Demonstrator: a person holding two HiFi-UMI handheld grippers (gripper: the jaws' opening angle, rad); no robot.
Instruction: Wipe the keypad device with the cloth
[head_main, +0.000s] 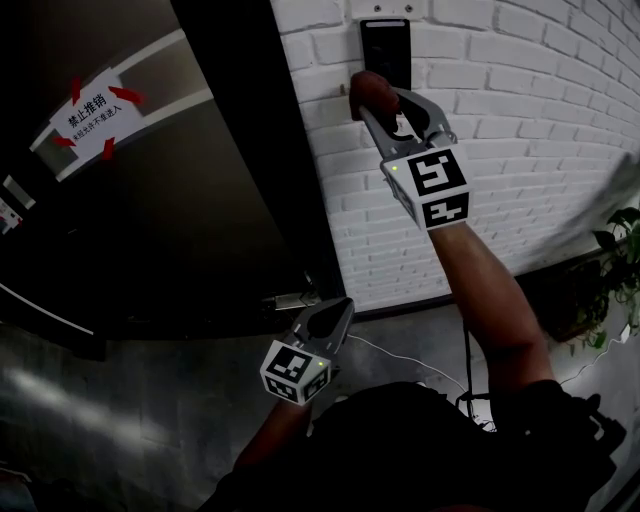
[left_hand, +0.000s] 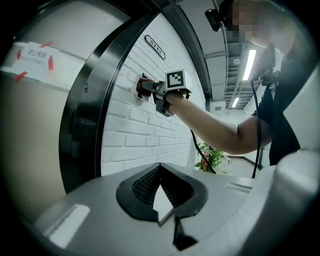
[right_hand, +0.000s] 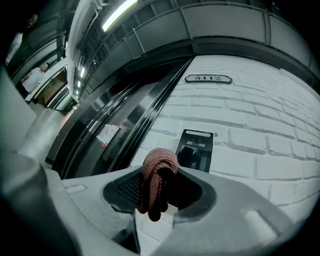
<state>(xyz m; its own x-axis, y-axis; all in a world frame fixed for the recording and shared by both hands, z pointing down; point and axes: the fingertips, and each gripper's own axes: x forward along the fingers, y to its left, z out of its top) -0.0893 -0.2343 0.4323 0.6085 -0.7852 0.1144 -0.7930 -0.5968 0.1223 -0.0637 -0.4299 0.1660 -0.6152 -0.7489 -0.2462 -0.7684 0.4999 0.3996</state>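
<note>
While the bunched reddish-brown cloth (right_hand: 157, 175) is clenched in the right gripper (head_main: 372, 108) just below the black wall-mounted keypad device (head_main: 385, 50), the approach is judged in hand and a press onto its face is required; the left gripper (head_main: 335, 312) is held closed and empty well below the device.

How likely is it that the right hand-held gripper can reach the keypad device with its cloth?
Probably yes: the right hand-held gripper, shut on the cloth, is raised just below the keypad device on the wall, with nothing between them.
</note>
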